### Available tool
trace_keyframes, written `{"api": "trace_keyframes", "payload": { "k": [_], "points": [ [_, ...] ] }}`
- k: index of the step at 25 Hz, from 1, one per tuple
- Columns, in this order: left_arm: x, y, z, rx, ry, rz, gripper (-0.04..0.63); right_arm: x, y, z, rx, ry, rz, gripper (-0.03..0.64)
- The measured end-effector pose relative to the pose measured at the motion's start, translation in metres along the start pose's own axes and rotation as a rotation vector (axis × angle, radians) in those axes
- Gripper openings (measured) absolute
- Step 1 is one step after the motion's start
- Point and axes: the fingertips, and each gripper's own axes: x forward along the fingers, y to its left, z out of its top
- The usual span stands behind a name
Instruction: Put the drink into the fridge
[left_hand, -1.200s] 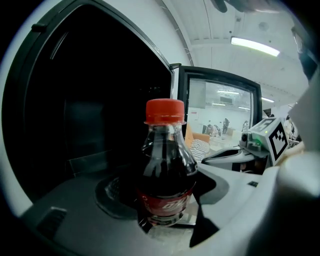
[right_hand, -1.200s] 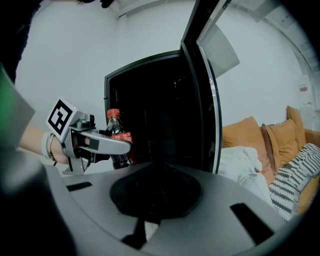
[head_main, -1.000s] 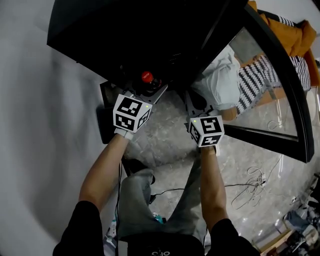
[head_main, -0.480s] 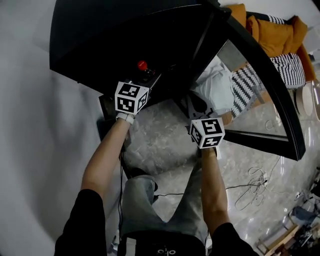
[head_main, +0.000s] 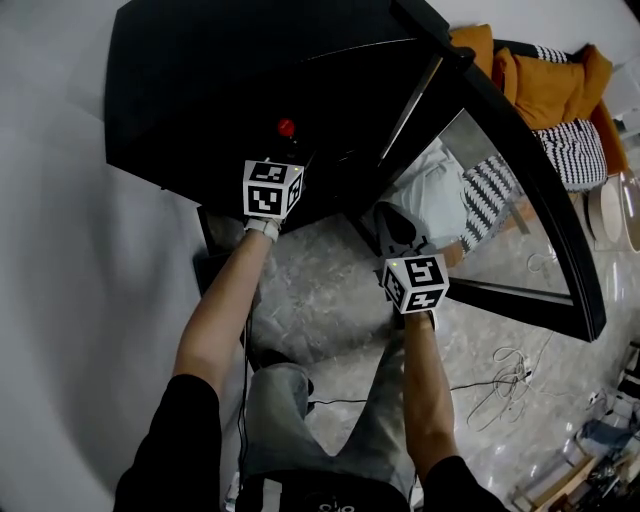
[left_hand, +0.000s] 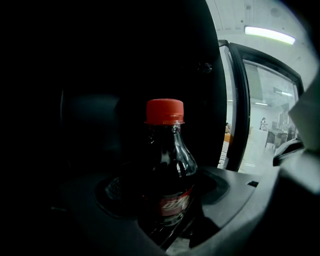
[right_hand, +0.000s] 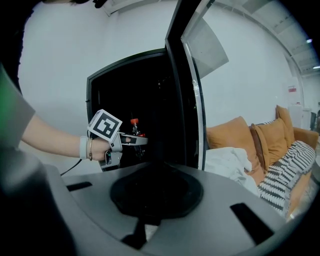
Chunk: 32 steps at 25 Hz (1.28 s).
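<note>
One cola bottle (left_hand: 167, 165), red cap, clamped upright in the left gripper (head_main: 288, 152), held at the dark fridge (head_main: 230, 80) opening. Right gripper (head_main: 398, 228) jaws together, empty, beside the open glass door (head_main: 505, 235).

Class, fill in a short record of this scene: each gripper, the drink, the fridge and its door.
Left gripper: shut on the cola bottle
Cola bottle: upright, red cap on, held at the fridge opening
Right gripper: jaws together, nothing between them
Fridge: black, dark inside
Fridge door: glass, swung open
</note>
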Motion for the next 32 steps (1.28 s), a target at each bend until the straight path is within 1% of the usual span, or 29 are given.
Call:
{"api": "trace_keyframes", "payload": {
  "k": [5,12,15,20,25,32],
  "points": [
    [0.011,0.002,0.004,0.033,-0.019,0.011,0.307,0.002,-0.002,-0.004,-0.001,0.013,-0.002,0.008],
    [0.012,0.004,0.006,0.036,-0.068,0.022,0.307,0.003,-0.006,-0.009,0.006,0.031,-0.010,0.008],
    [0.012,0.004,0.006,0.041,-0.076,0.025,0.307,0.003,-0.007,-0.009,0.005,0.033,-0.011,0.008],
    [0.010,0.003,0.008,0.069,-0.084,0.057,0.307,0.002,-0.008,-0.005,0.005,0.018,-0.012,0.008],
    [0.000,0.001,0.008,0.063,-0.101,0.078,0.310,-0.001,-0.007,-0.006,0.006,0.018,-0.008,0.008],
    [-0.025,-0.006,-0.002,0.048,-0.094,0.098,0.310,-0.009,-0.003,-0.010,-0.004,0.033,0.012,0.008]
  ]
}}
